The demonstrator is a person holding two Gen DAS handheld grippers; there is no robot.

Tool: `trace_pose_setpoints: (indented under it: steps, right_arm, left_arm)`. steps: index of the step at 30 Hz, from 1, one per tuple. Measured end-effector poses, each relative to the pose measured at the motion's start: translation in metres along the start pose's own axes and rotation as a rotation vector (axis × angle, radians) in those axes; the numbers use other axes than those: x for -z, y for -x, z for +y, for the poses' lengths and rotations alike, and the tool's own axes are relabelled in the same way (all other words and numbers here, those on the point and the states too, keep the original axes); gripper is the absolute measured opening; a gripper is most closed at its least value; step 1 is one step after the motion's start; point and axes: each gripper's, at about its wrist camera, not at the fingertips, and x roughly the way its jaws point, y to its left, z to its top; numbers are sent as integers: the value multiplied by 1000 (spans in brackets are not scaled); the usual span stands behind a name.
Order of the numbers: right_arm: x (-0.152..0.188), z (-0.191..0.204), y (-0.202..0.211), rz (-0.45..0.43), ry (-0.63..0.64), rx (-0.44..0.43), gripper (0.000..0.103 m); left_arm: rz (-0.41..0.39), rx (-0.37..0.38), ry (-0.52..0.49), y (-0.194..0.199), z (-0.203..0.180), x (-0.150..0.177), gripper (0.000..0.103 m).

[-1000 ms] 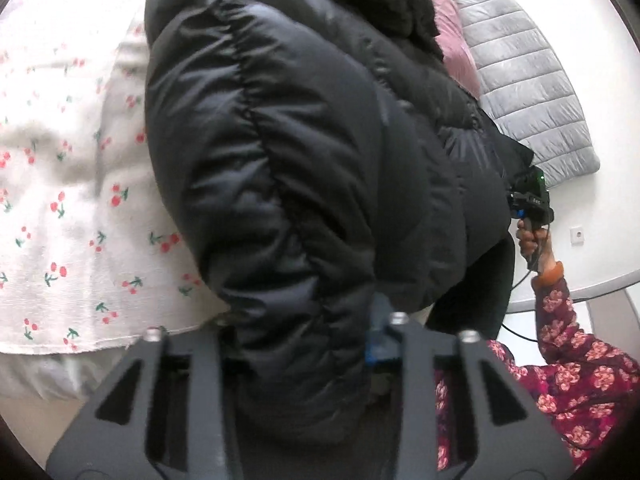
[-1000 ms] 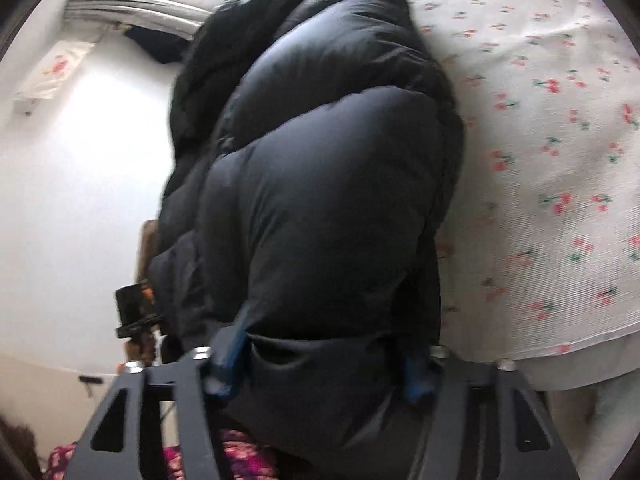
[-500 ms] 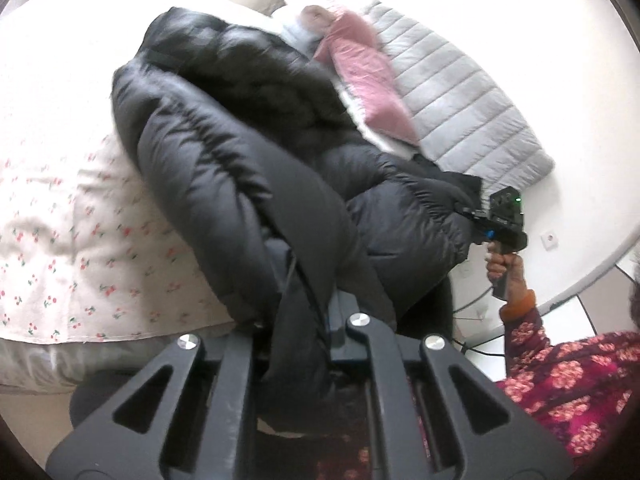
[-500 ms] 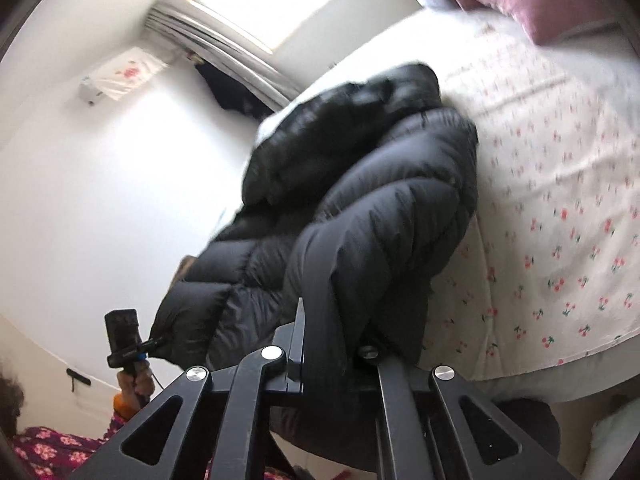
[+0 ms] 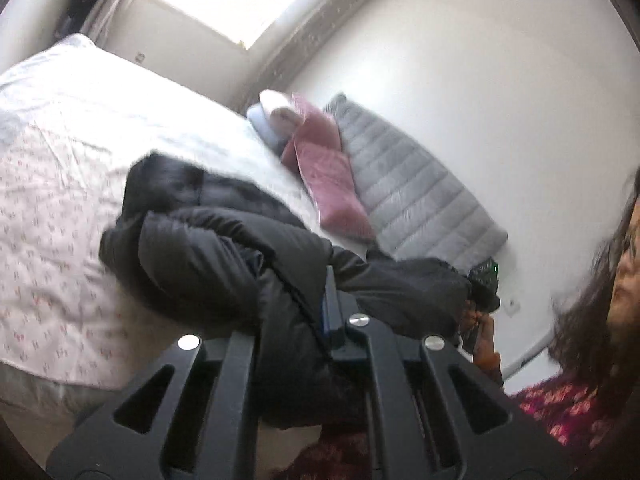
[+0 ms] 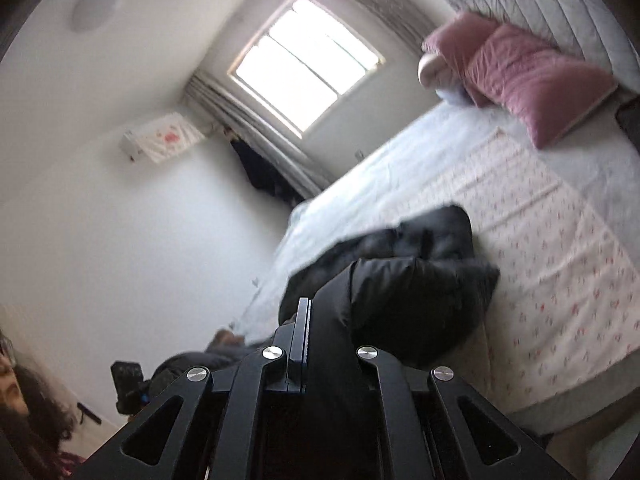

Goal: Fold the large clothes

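We have lifted the black puffer jacket (image 5: pixel 224 256) off the bed (image 5: pixel 60 216); both tongs (image 5: pixel 304 320) (image 6: pixel 324 340), wide a second ago, now clench its hem. Its far end trails on the floral sheet (image 6: pixel 552 264), long axis running away from us towards the window (image 6: pixel 304 64). A pink pillow (image 5: pixel 328 176) lies beyond.
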Motion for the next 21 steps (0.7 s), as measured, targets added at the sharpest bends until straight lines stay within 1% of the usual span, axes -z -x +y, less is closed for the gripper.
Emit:
trace_pose_setpoints:
  steps: [2,5,7,9,10,12,14,15,17,18,21]
  right_arm:
    - [-20,3,-10,-14,-8,-15,7]
    - [-53,2,-32,-29,-44,-20,7]
    - [-74,-3,-48,-43,-70,-11,7]
    - [-97,-14,-70,-50,-106,-2,7]
    - [-110,-19,-85,-50,-115,18,7]
    - [-130,-30,-113,-43,-146,42,7]
    - [-146,-40,-139,-27,-163,63,7]
    - [-155,-49,-156,-25,-185,82,7]
    - [-168,-65,-187,-4,-210,102,7]
    - [-174,-76,-206,6,-227,125,7]
    - [-181,-108,-252,52,-263,180,7]
  left_arm:
    - [-23,-7,-2,-4,5,-17,8]
    - [-59,-26,10,-21,18,-58,8]
    - [-68,-45,12,-34,24,-81,8]
    - [-75,-87,15,-54,41,-112,8]
    - [-80,-106,21,-64,48,-124,8]
    - [-75,-144,47,-87,66,-149,8]
    - [-65,-171,80,-108,84,-168,8]
    - [-56,-199,100,-127,100,-181,8]
    - [-28,-233,138,-158,125,-197,9]
    - [-11,-256,155,-175,140,-204,9]
    - [46,-313,192,-222,175,-215,9]
